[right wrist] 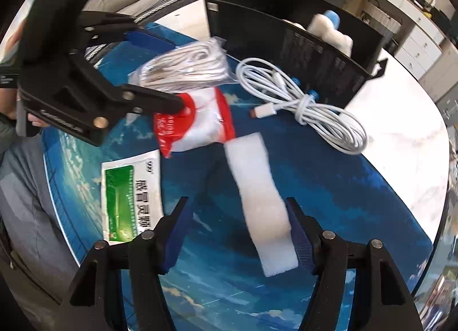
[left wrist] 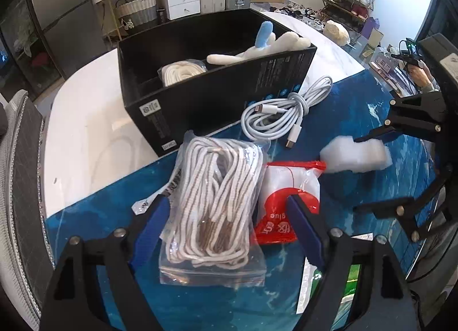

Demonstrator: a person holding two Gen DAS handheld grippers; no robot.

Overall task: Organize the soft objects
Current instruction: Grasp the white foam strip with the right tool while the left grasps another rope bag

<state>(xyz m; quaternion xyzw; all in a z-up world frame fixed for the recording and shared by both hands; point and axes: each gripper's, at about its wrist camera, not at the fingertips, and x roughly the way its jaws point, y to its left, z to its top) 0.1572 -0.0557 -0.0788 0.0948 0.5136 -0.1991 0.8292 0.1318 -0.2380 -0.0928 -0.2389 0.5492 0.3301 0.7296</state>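
Your left gripper (left wrist: 226, 233) stands spread wide with the clear bag of white cord (left wrist: 213, 213) lying between its blue pads, and neither pad presses on it. The bag rests on the blue mat (left wrist: 94, 208), its long axis running away from you toward the black box (left wrist: 200, 93), so it lies along the fingers and the pads would close across its narrow width. The right-hand pad sits over the red-and-white pouch (left wrist: 286, 199) just beside the bag, so you risk pinching both.

Your right gripper (right wrist: 237, 233) is also released, its jaws parted around the near end of the white foam strip (right wrist: 257, 193). The strip touches the right pad (right wrist: 300, 242) and leaves a clear gap to the left pad (right wrist: 174, 236); it tilts away up and to the left. I judge each hand nearest its own item: left for the cord, right for the foam. The box already holds plush toys (left wrist: 269, 45) and another cord bundle (left wrist: 180, 72). The white charging cable (right wrist: 303, 102) and the green sachet (right wrist: 128, 196) lie untouched.
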